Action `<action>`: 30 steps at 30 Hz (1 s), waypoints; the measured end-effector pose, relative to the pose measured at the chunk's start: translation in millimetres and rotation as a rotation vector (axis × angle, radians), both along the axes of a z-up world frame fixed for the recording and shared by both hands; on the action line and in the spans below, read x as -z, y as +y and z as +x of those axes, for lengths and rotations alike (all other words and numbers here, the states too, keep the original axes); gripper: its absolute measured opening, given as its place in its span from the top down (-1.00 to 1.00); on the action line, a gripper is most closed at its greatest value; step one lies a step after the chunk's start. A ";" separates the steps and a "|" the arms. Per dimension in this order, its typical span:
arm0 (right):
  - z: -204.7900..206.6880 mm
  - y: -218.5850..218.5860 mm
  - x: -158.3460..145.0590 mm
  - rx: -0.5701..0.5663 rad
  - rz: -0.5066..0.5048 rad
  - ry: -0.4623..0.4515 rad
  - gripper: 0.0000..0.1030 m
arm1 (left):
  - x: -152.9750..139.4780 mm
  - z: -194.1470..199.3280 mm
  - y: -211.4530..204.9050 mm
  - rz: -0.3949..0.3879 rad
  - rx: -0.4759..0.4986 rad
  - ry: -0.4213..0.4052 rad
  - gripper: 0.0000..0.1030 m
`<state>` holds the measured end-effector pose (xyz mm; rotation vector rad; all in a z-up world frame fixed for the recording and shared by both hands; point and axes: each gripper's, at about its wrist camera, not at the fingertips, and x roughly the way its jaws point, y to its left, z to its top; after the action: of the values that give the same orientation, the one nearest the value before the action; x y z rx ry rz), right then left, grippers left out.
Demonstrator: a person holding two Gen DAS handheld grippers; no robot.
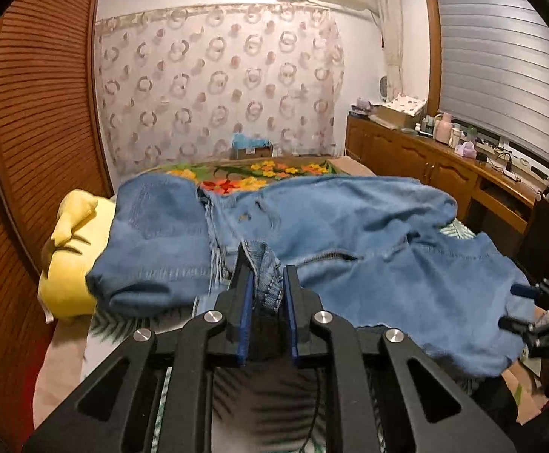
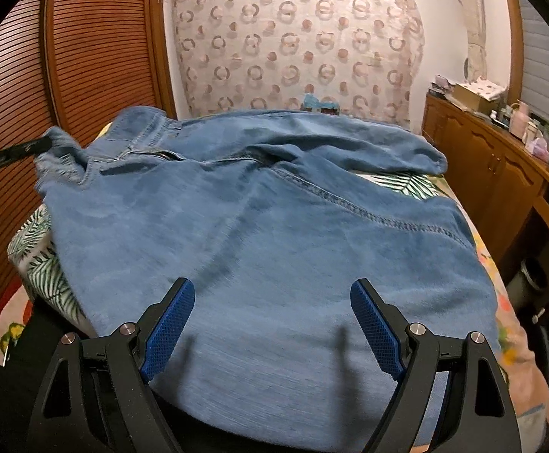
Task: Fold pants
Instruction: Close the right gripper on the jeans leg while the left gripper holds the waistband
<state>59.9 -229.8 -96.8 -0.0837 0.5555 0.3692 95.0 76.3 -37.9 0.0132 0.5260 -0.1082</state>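
Note:
Light blue denim pants lie spread across the bed, one part folded over at the left. My left gripper is shut on a bunched edge of the pants and holds it up a little. My right gripper is open, its blue pads wide apart just above the near flat part of the pants. The right gripper also shows at the right edge of the left wrist view, open beside the pants' edge. The left gripper shows at the far left of the right wrist view.
The bed has a leaf-print sheet and a flowered cover. A yellow pillow lies at the left. A slatted wooden wardrobe stands left. A wooden cabinet with clutter runs along the right under the window blind.

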 end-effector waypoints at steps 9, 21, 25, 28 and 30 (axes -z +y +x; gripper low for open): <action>-3.6 -10.1 0.9 -0.022 0.005 -0.023 -0.67 | -21.0 46.2 -14.4 0.055 -0.021 -0.034 0.69; -15.2 -42.6 34.8 0.039 -0.011 0.018 -0.67 | 10.6 71.2 -11.3 0.028 -0.063 0.047 0.69; -16.8 -46.1 44.9 0.043 -0.016 0.051 -0.67 | 10.8 70.5 -10.8 0.028 -0.065 0.046 0.69; -16.8 -46.8 46.9 0.044 -0.028 0.059 -0.67 | 10.0 72.0 -10.5 0.031 -0.065 0.041 0.69; -16.8 -47.6 47.7 0.045 -0.030 0.062 -0.67 | 9.3 71.9 -9.2 0.029 -0.065 0.038 0.69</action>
<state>43.2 -277.4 -144.5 -0.0882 0.6231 0.3204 166.9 67.1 -47.2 0.0221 0.5651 -0.0372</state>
